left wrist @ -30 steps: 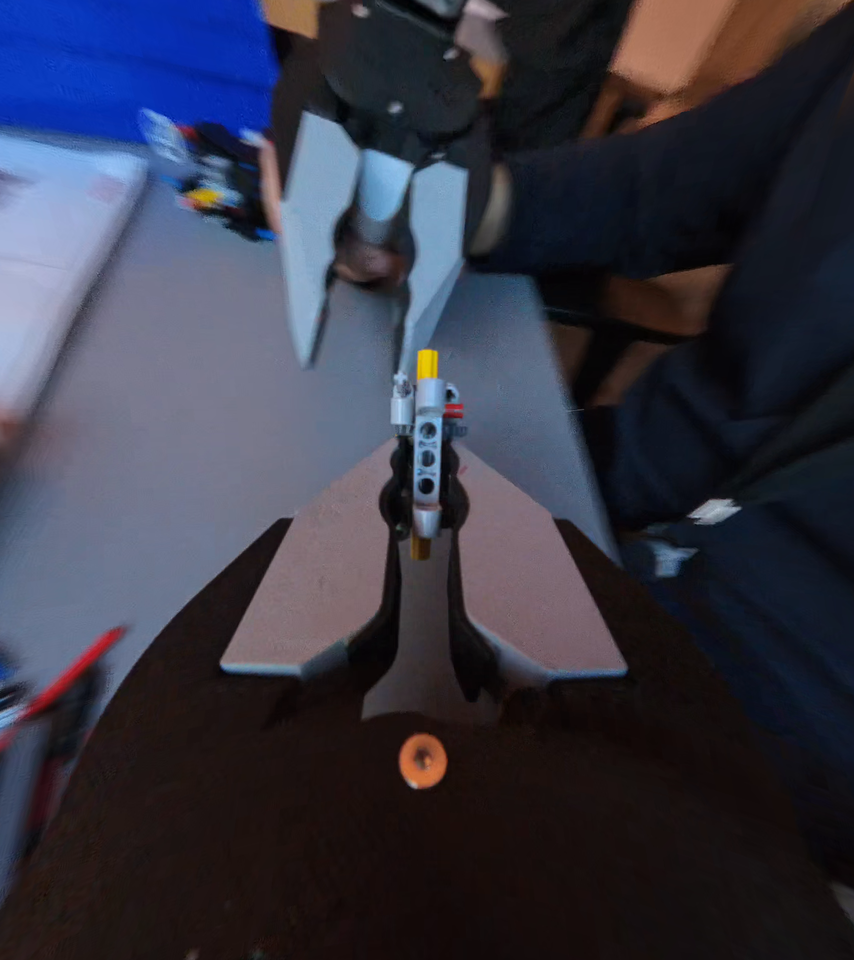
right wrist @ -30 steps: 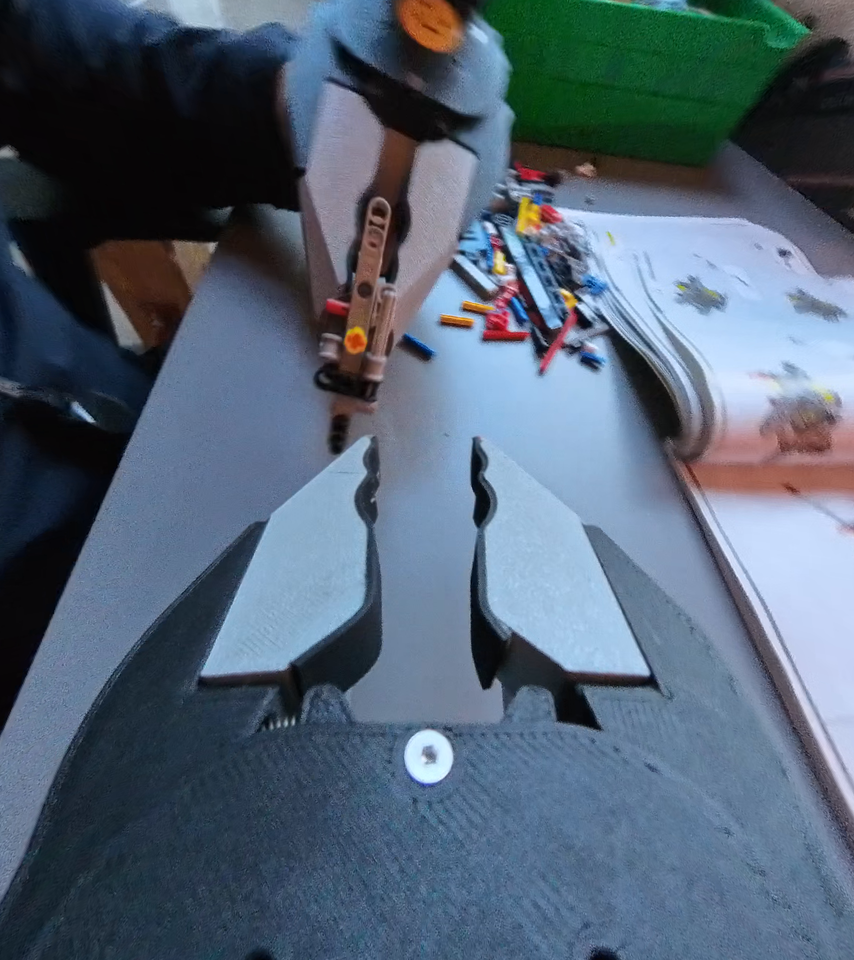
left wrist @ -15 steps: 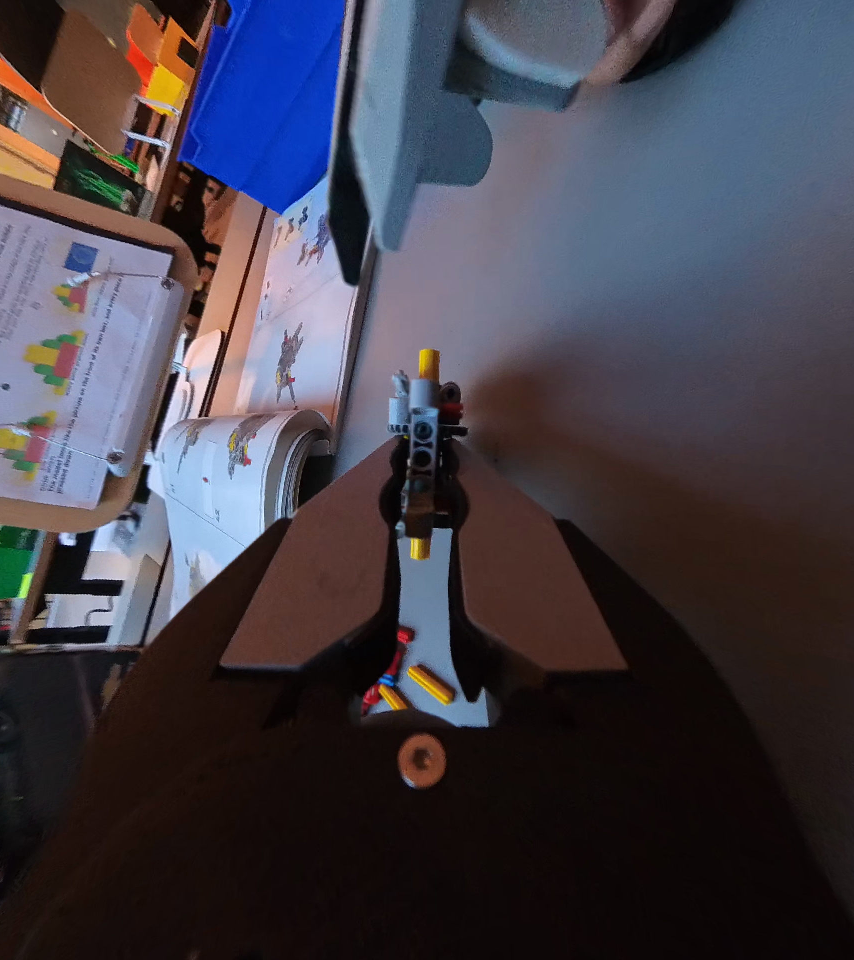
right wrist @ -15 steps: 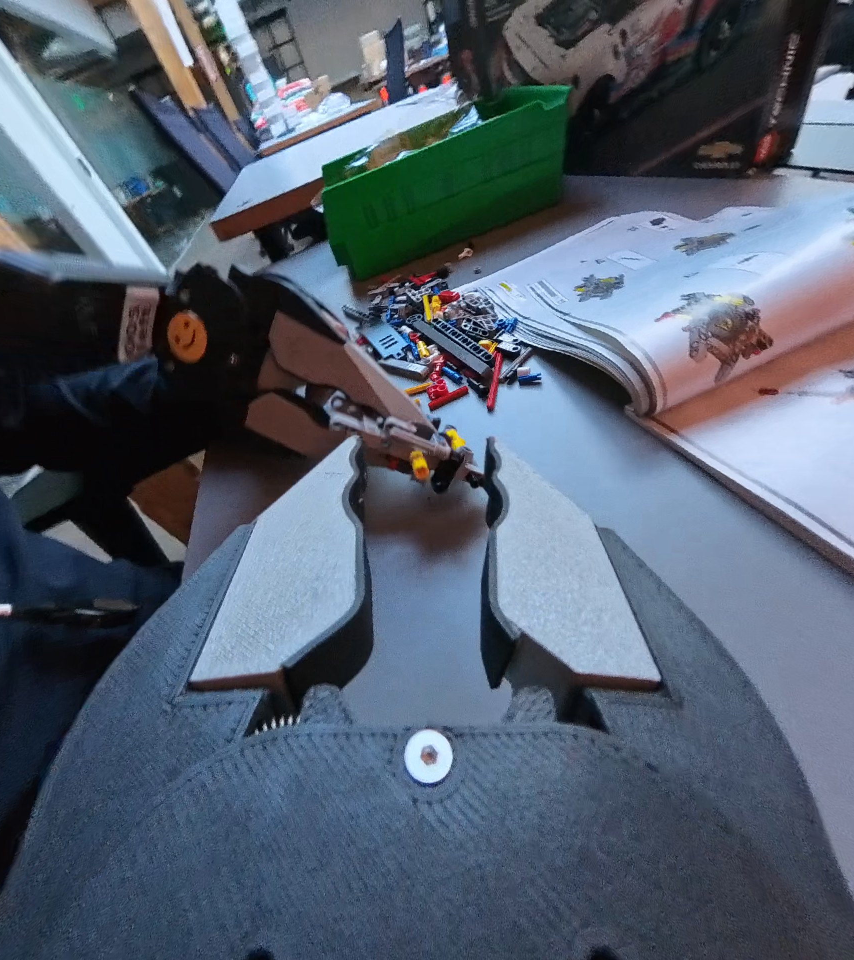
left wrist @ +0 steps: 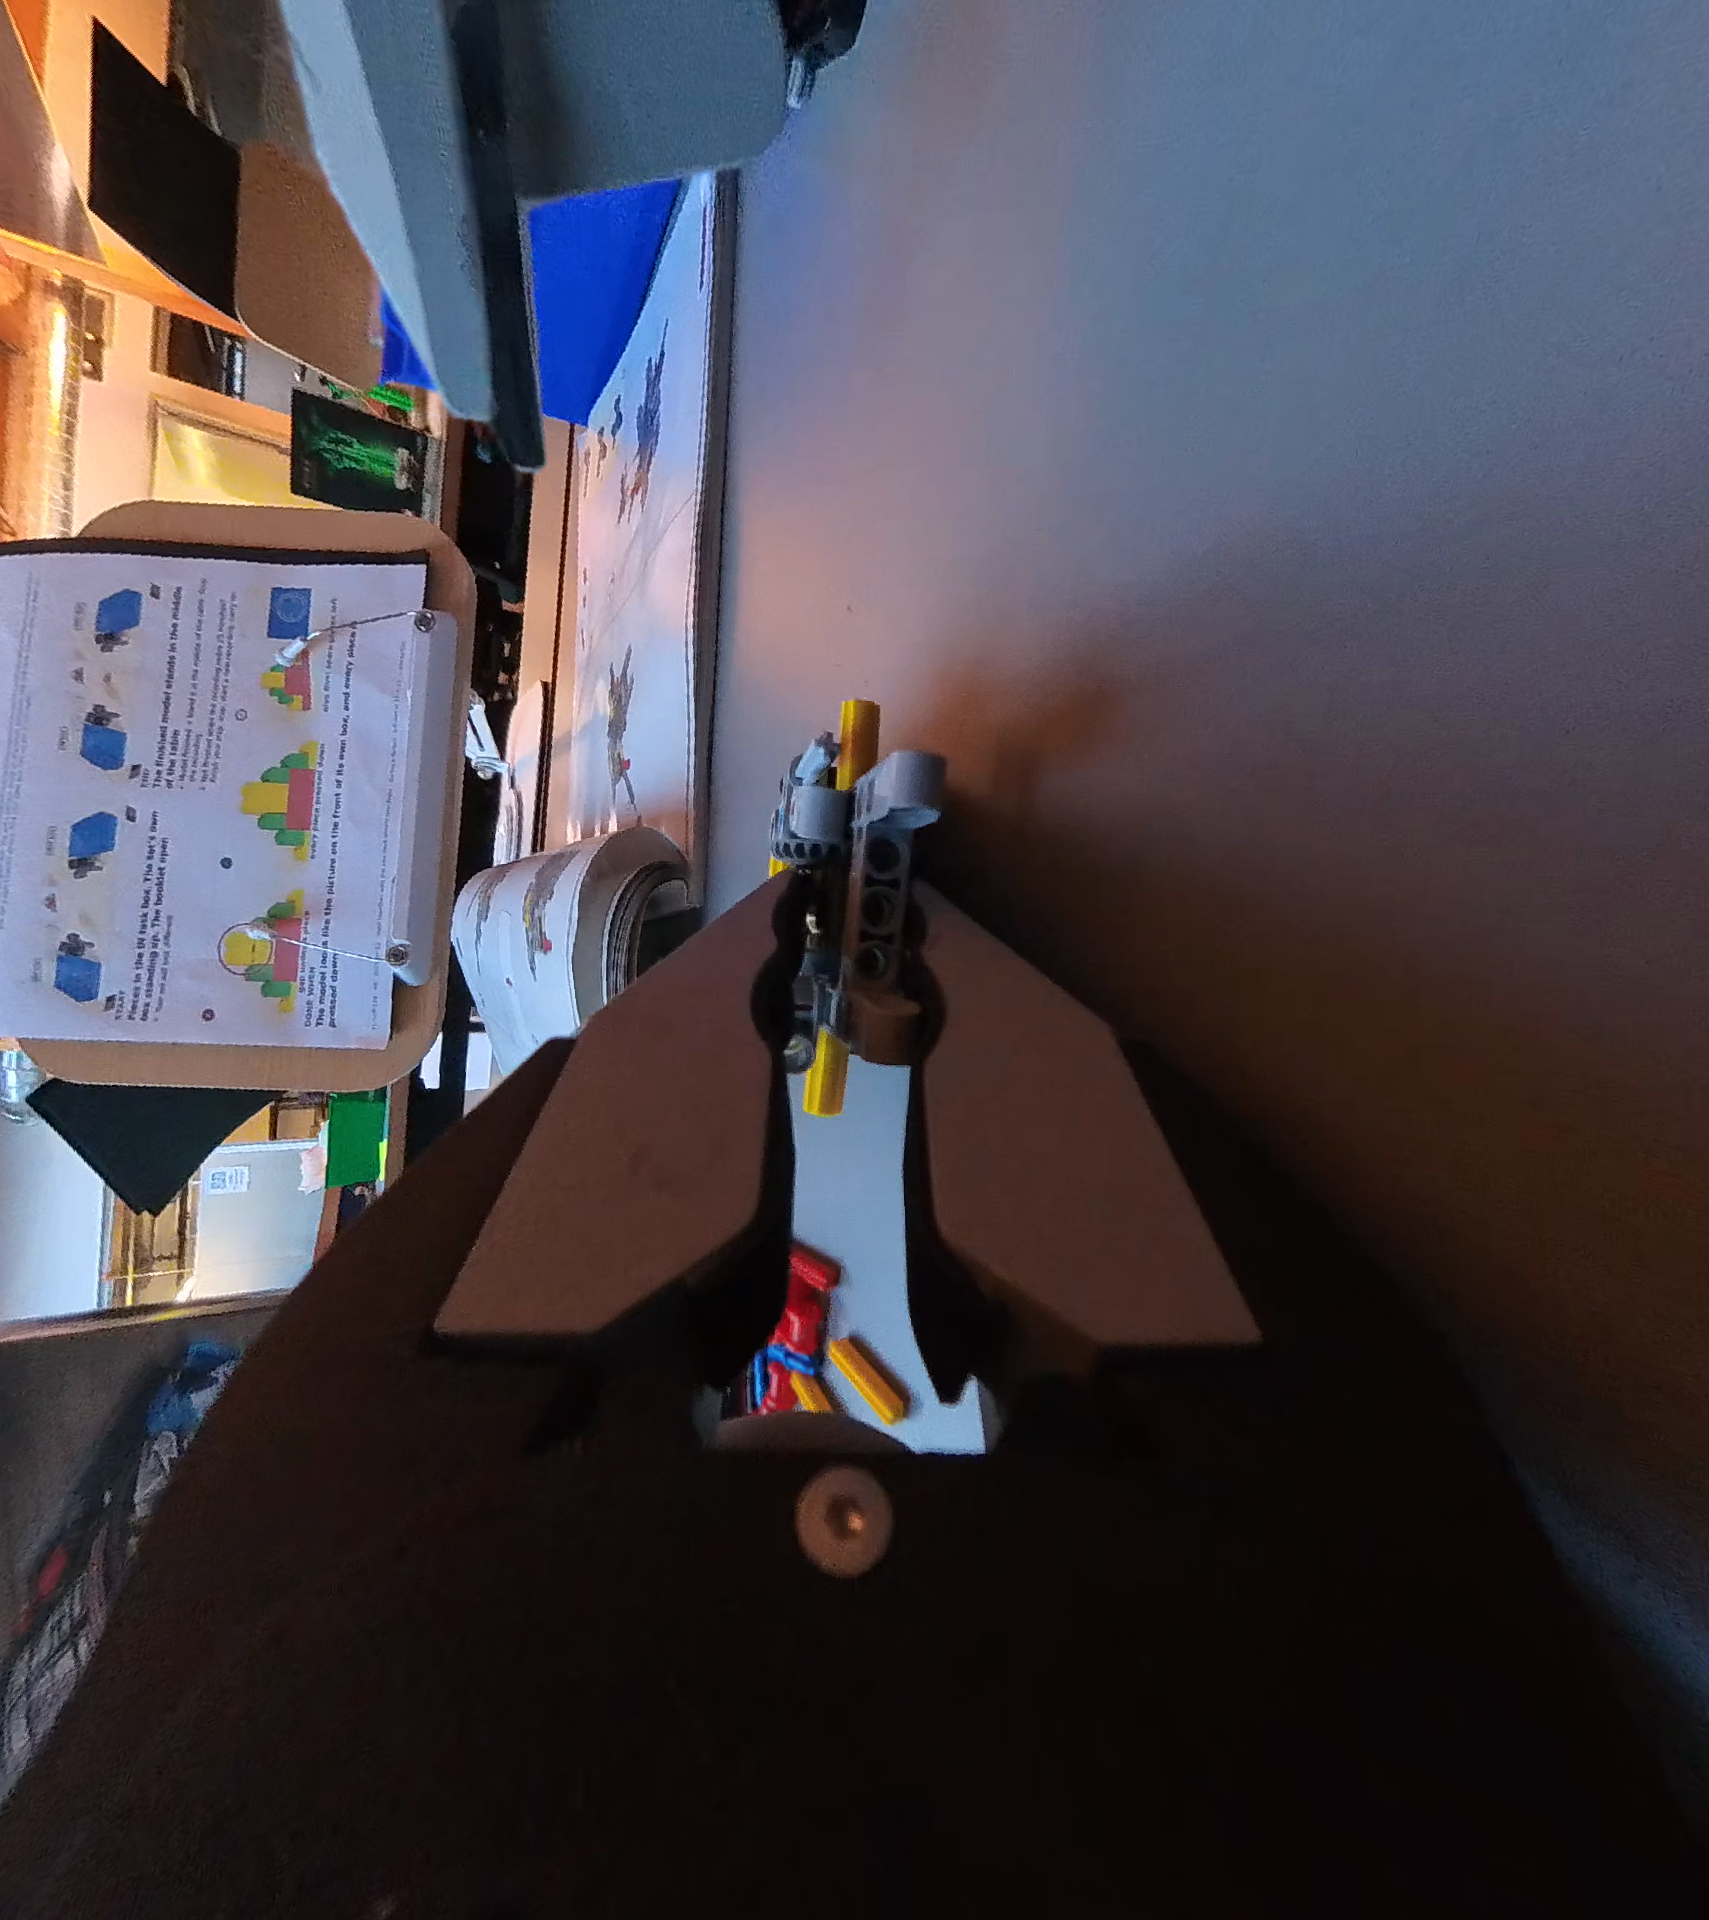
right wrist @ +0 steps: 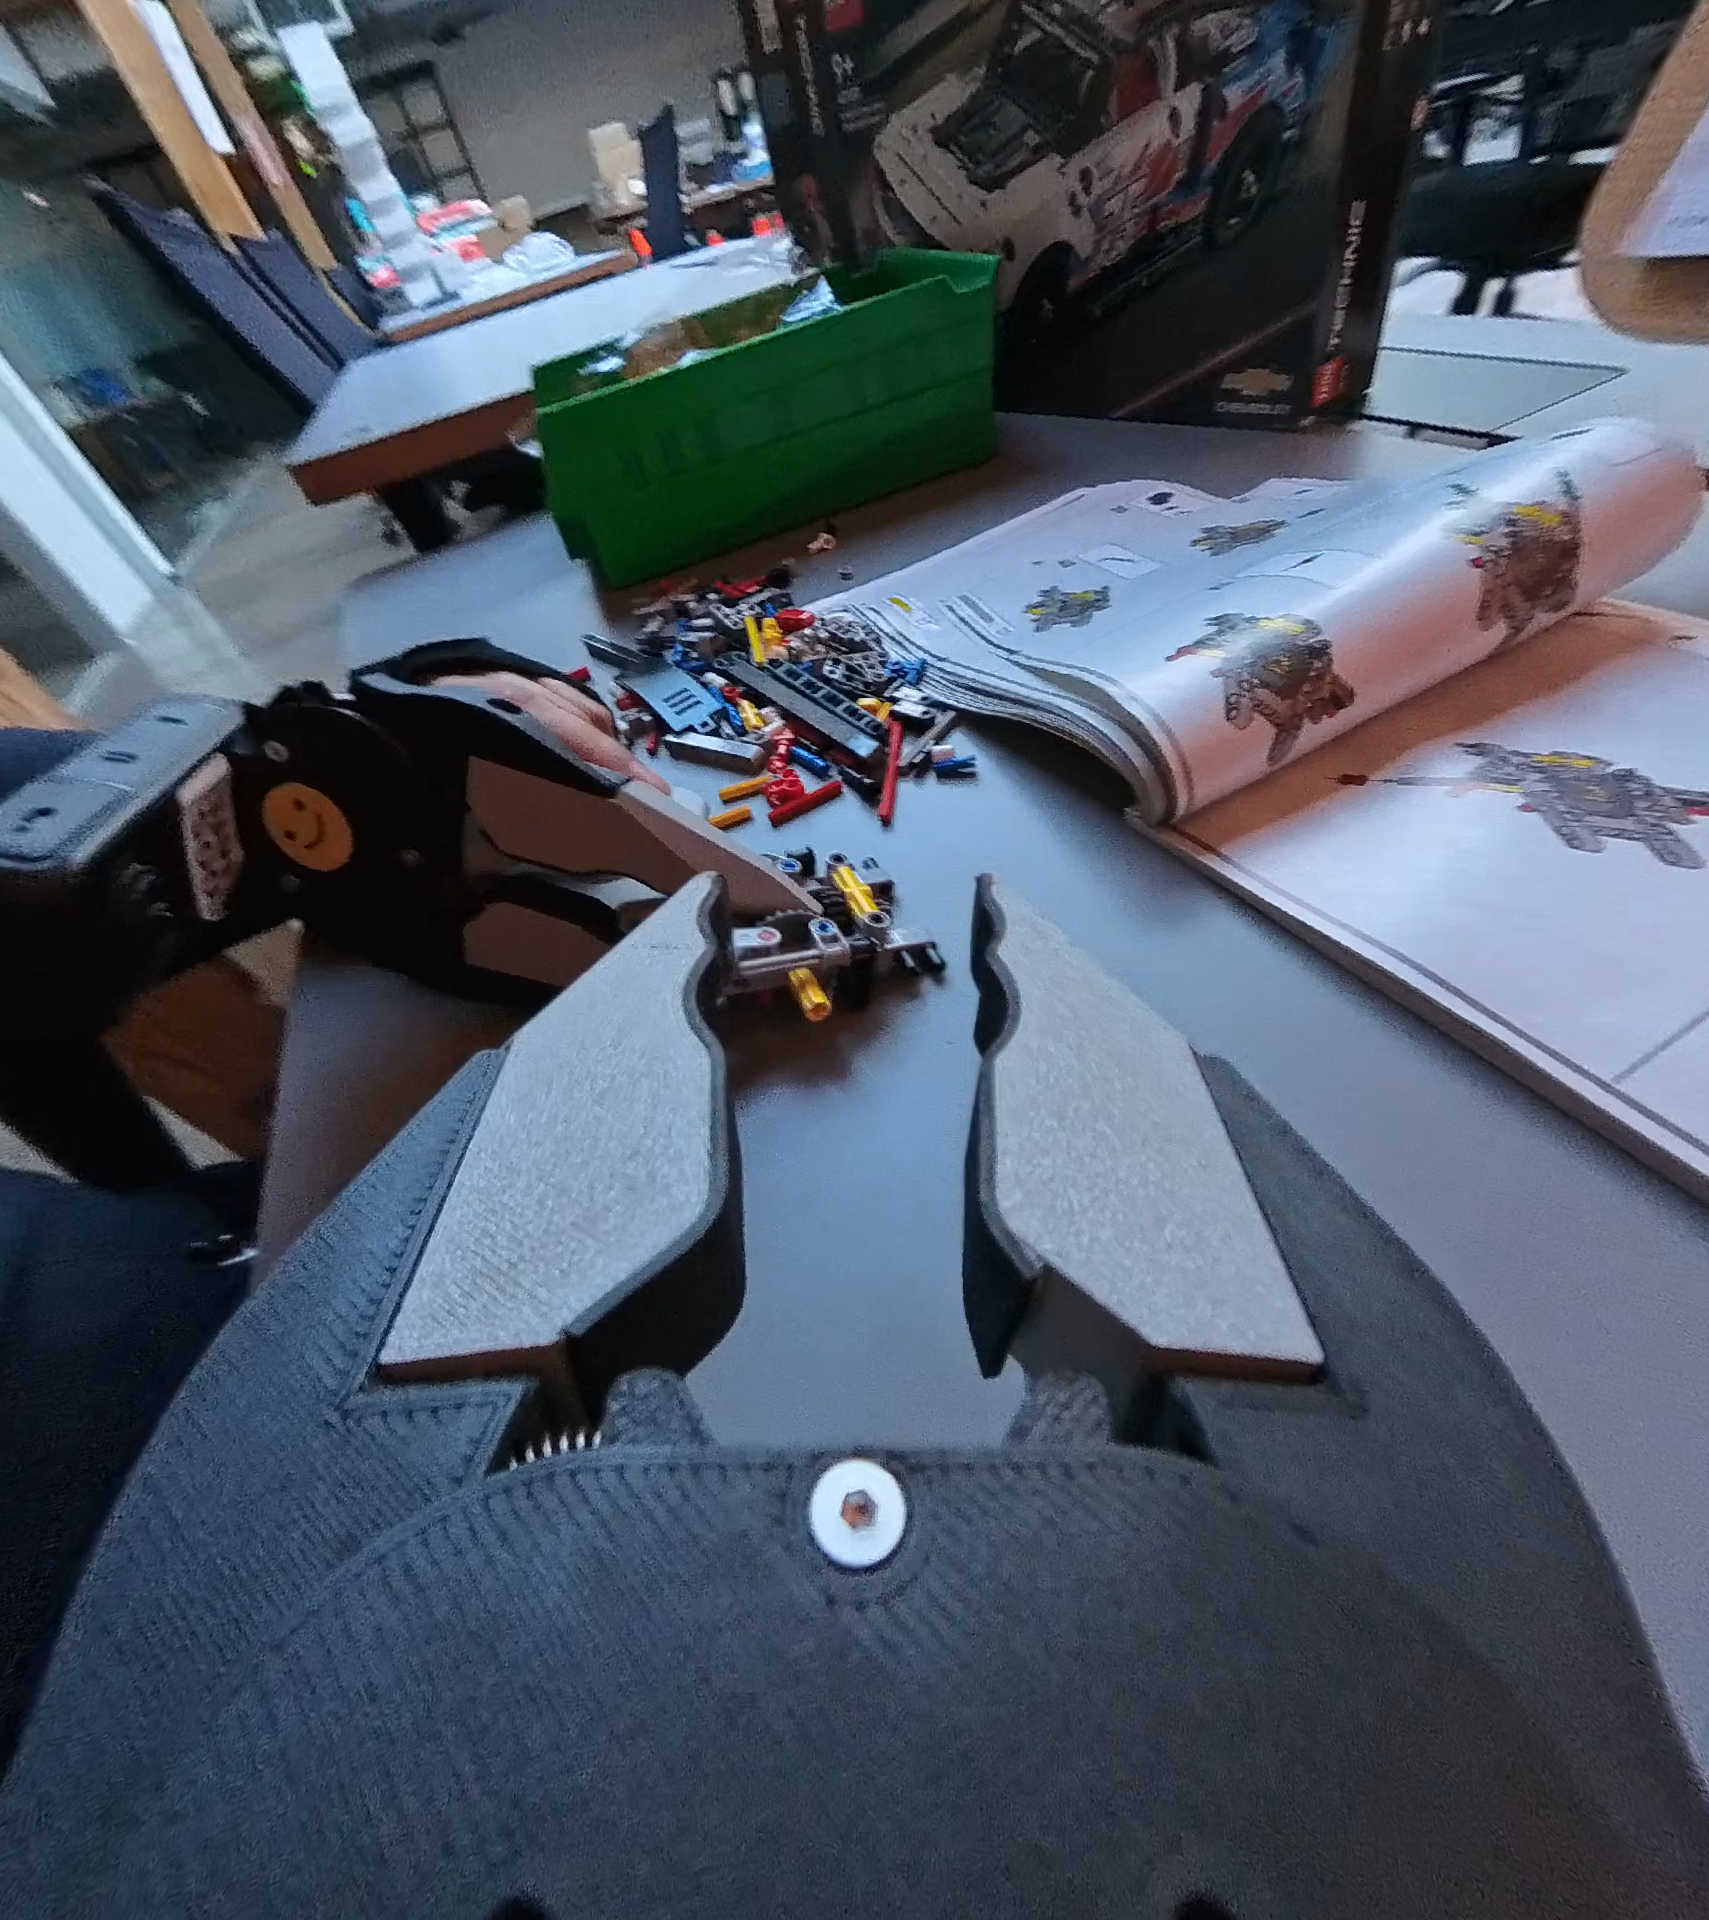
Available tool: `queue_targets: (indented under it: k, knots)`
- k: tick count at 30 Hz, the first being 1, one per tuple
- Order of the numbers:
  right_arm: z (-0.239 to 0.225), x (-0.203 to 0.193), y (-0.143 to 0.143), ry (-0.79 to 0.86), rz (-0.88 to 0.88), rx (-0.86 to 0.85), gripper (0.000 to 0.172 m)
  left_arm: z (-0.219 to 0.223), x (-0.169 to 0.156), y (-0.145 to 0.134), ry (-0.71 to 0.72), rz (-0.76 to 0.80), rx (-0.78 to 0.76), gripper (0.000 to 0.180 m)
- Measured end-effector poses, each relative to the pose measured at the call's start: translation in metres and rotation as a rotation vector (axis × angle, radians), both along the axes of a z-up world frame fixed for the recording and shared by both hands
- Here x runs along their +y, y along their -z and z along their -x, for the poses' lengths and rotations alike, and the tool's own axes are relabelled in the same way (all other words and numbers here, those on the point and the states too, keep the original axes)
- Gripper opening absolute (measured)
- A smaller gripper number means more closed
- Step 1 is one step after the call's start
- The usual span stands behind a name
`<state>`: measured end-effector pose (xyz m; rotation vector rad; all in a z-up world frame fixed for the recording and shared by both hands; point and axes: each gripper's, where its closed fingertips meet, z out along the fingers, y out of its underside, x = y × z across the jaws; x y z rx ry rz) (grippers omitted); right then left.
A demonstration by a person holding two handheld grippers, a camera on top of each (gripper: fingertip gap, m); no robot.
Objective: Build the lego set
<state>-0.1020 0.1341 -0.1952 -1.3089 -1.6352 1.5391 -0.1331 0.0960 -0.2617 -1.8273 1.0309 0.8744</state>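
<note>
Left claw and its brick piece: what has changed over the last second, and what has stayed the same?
The left claw has rolled onto its side and come down, so the small brick assembly it grips now sits low over the dark table, by the tips of the right claw. The right claw's jaws stand wider apart than before, with nothing in them. The assembly remains clamped in the left claw; the loose brick pile and open booklet lie unmoved.

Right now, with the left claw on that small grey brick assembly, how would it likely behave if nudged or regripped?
The brick assembly looks rigid and light. Its yellow axle pokes out both ends, so it might slide through under a push. Several small parts are pinned together, so a sideways knock could pop one off.
</note>
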Motion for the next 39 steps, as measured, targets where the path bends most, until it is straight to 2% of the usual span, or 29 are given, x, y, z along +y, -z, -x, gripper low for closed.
queue_targets:
  k: [7, 10, 11, 13, 14, 17, 20, 25, 28, 30, 31, 32, 33, 37, 39]
  knots:
    - [-0.002, 0.006, 0.007, 0.061, -0.154, -0.003, 0.036, 0.003, -0.004, -0.005, -0.025, -0.067, 0.016, 0.017]
    - [-0.002, 0.018, 0.006, 0.093, -0.176, 0.007, 0.036, 0.004, -0.005, -0.017, -0.038, -0.145, -0.042, 0.038]
    - [-0.001, 0.022, 0.005, 0.106, -0.172, 0.014, 0.035, 0.006, -0.006, -0.022, -0.051, -0.175, -0.065, 0.048]
    - [-0.002, 0.027, 0.002, 0.119, -0.147, 0.030, 0.033, 0.016, -0.006, -0.036, -0.111, -0.259, -0.101, 0.082]
    - [-0.003, 0.029, 0.000, 0.123, -0.126, 0.037, 0.033, 0.020, -0.008, -0.039, -0.141, -0.268, -0.126, 0.090]
    - [-0.005, 0.035, -0.006, 0.135, -0.075, 0.065, 0.034, 0.020, -0.017, -0.043, -0.158, -0.255, -0.253, 0.112]
    - [-0.006, 0.037, -0.009, 0.136, -0.046, 0.078, 0.034, 0.012, -0.024, -0.045, -0.130, -0.205, -0.407, 0.124]
    - [-0.006, 0.037, -0.008, 0.133, -0.038, 0.076, 0.034, -0.007, -0.042, -0.036, -0.053, -0.033, -0.518, 0.123]
    - [-0.006, 0.036, -0.009, 0.130, -0.052, 0.086, 0.033, -0.027, -0.050, -0.058, 0.072, -0.052, -0.624, 0.115]
    - [-0.006, 0.033, -0.009, 0.118, -0.057, 0.086, 0.034, -0.042, -0.054, -0.065, 0.188, -0.034, -0.668, 0.123]
    - [-0.005, 0.031, -0.009, 0.113, -0.056, 0.083, 0.034, -0.039, -0.052, -0.070, 0.207, -0.066, -0.655, 0.109]
    - [-0.005, 0.029, -0.008, 0.105, -0.055, 0.080, 0.034, -0.029, -0.048, -0.075, 0.177, -0.126, -0.639, 0.072]
    - [-0.005, 0.028, -0.008, 0.100, -0.055, 0.079, 0.034, -0.021, -0.045, -0.076, 0.164, -0.161, -0.620, 0.046]
    - [-0.005, 0.023, -0.010, 0.092, -0.045, 0.088, 0.035, -0.011, -0.042, -0.076, 0.162, -0.258, -0.666, 0.017]
    - [-0.005, 0.019, -0.010, 0.090, -0.044, 0.089, 0.037, -0.007, -0.039, -0.071, 0.145, -0.261, -0.597, 0.003]
